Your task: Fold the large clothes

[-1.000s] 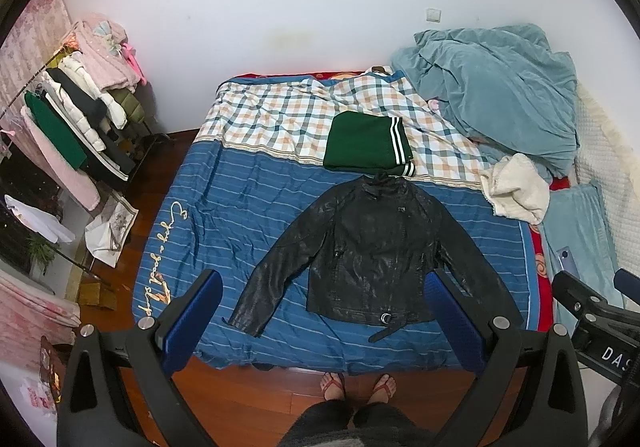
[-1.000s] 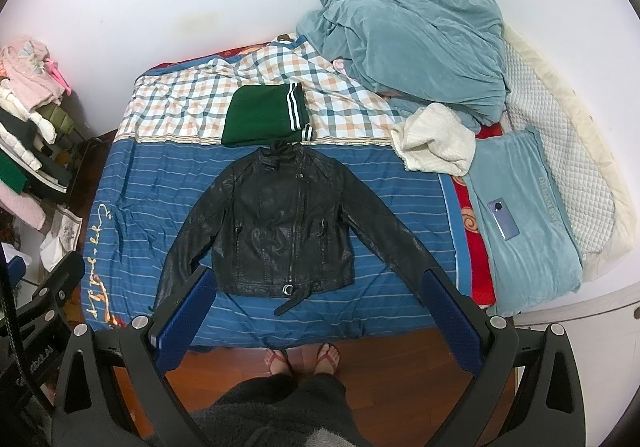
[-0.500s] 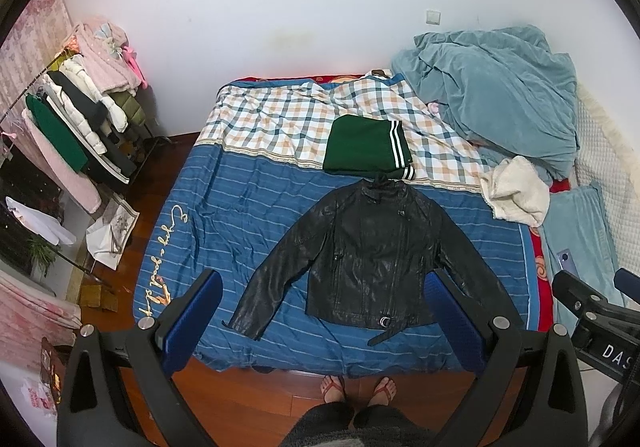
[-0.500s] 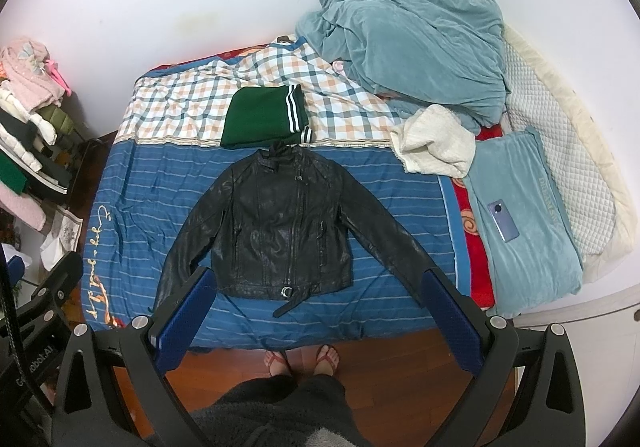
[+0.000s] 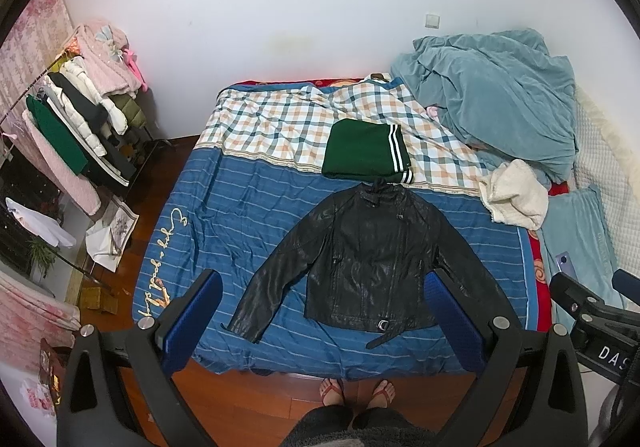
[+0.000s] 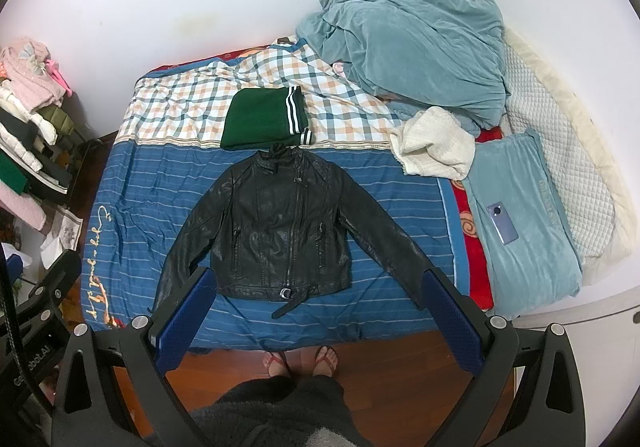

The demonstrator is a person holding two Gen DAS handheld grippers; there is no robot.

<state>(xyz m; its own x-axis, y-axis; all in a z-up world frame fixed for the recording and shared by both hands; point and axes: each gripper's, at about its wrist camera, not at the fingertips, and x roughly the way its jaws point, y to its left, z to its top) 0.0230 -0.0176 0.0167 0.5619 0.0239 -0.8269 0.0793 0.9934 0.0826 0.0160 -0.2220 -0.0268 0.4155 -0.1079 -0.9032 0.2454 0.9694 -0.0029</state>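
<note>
Jacket: black leather jacket lies flat, sleeves spread, on the bed, beyond both grippers.
Left gripper: spread wide, empty, held above.
Right gripper: spread wide, empty.
Far: folded green garment touching the collar.

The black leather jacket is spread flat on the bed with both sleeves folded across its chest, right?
Not quite. The black leather jacket is spread flat on the bed, but both sleeves are stretched out to the sides, not folded in. The right wrist view shows it.

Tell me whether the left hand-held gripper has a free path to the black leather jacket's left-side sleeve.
Probably yes: the left hand-held gripper is open above the black leather jacket, and nothing covers that sleeve.
</note>
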